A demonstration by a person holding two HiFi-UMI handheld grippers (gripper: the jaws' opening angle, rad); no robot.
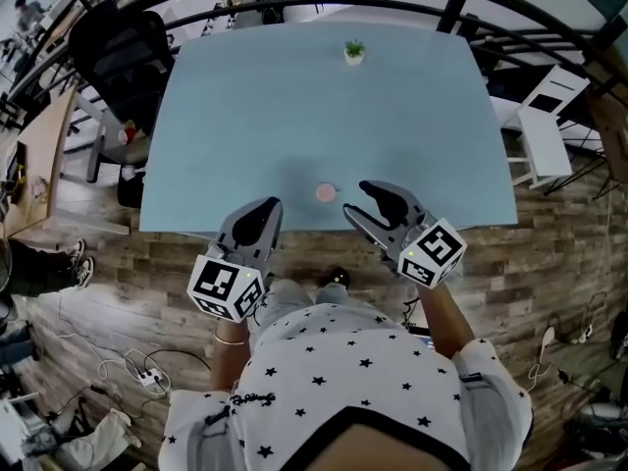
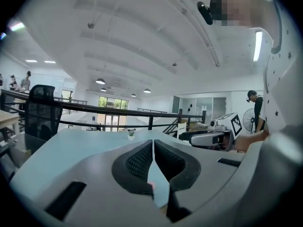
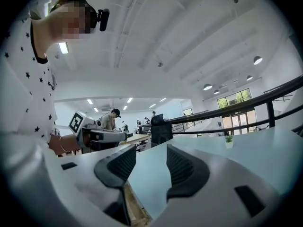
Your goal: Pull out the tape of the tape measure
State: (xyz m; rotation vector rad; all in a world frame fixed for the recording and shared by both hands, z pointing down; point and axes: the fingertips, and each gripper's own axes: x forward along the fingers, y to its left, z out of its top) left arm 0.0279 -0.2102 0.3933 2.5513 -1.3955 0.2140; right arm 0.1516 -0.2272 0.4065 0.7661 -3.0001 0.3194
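A small round pink tape measure [image 1: 325, 192] lies on the pale blue table [image 1: 294, 96], close to its near edge. My left gripper [image 1: 272, 203] is just left of it, jaws shut with nothing gripped; in the left gripper view [image 2: 153, 144] the pads meet and a sliver of pink [image 2: 151, 185] shows low in the gap. My right gripper [image 1: 358, 198] is just right of the tape measure, open and empty. In the right gripper view [image 3: 150, 151] only bare table shows between its fingers; the tape measure is not seen there.
A small potted plant [image 1: 354, 53] stands at the table's far side. A black office chair [image 1: 118, 52] is at the left, a white chair [image 1: 545, 130] at the right. A black railing [image 1: 451, 8] runs behind the table. Wooden floor [image 1: 549, 253] lies below the near edge.
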